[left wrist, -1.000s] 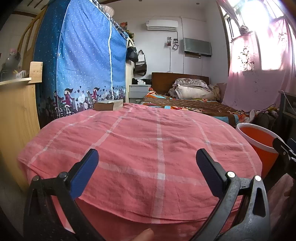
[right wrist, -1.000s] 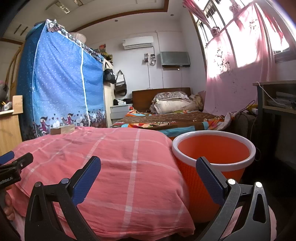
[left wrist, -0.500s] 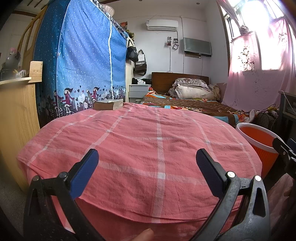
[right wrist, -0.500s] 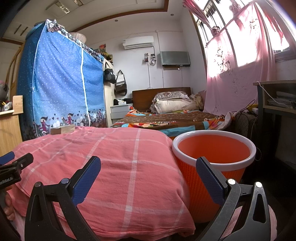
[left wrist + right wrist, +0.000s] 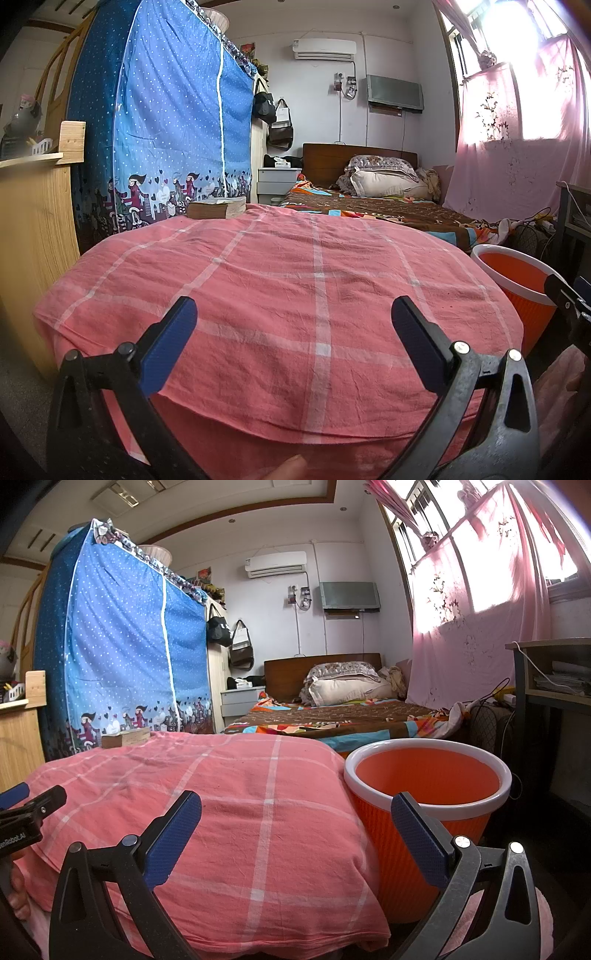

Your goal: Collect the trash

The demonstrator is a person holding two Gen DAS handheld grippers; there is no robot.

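**Both grippers held wide over the pink cloth, bin at the right**

The left gripper point(image 5: 294, 326) is held with its jaws spread wide and nothing between them, above a pink checked cloth point(image 5: 280, 288). Only part of the orange bin point(image 5: 513, 275) is caught at this view's right edge. From the right wrist, the whole white-rimmed bin point(image 5: 424, 775) is seen, touching the cloth's point(image 5: 221, 797) edge; no trash can be made out in it. The right gripper point(image 5: 296, 812) is likewise spread wide and empty. A book point(image 5: 218, 209) is seen lying at the cloth's far edge.

Left tongs point(image 5: 22, 823): partial print "enRobot.AI".
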